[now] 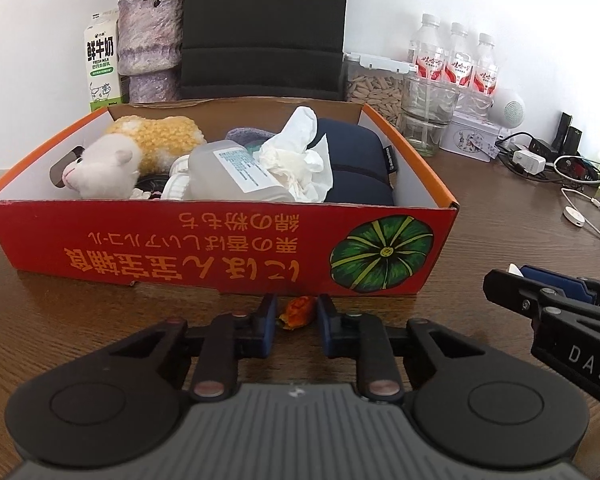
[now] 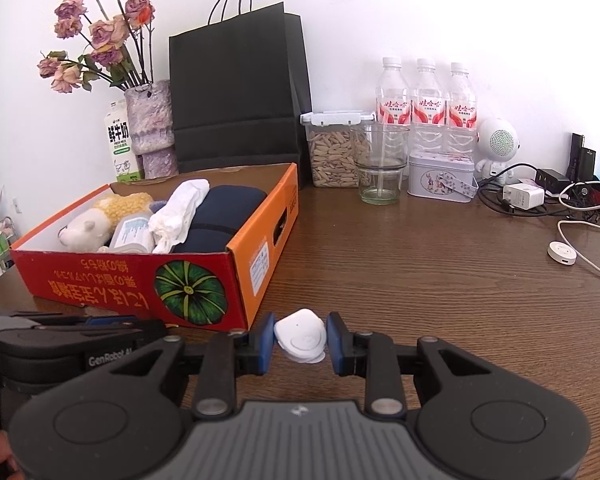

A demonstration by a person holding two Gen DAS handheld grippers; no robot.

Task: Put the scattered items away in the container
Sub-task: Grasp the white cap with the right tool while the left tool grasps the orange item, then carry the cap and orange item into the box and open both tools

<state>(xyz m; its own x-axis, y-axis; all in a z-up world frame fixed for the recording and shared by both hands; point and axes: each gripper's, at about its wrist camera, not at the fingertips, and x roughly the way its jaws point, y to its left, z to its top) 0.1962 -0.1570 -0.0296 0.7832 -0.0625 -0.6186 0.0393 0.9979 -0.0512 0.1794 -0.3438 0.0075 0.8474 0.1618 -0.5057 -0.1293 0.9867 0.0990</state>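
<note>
Left wrist view: red cardboard box (image 1: 180,248) across the middle of the frame, front wall printed with upside-down yellow Japanese writing and a green pumpkin picture. Inside, from left to right: plush toy (image 1: 112,160), pale bottle (image 1: 228,172) with a small-print label too fine to read, crumpled tissue (image 1: 300,152), navy pouch (image 1: 360,168). At upper left, milk carton (image 1: 102,68) reading "鲜牛奶" and "FRESH MILK", beside a vase (image 1: 148,48) of dried roses. At upper right, three water bottles (image 1: 456,60) with red labels, characters too small to be sure of.

At lower centre, left gripper (image 1: 296,316) low over the wooden table (image 1: 100,320), jaws narrow around a small orange scrap (image 1: 296,314) lying just in front of the box wall; cannot tell whether the pads press on it. At right edge, right gripper (image 1: 510,276), marked "DAS".

Right wrist view: clamped on a white plastic piece (image 2: 300,338) between the blue pads, near the box's front right corner, outside it. "GenRobot.AI" legible on the other gripper at lower left. Behind the box, a black paper bag (image 2: 236,92), a seed jar (image 2: 332,160), a glass (image 2: 380,168) and a tin (image 2: 440,176); chargers and cables at far right.
</note>
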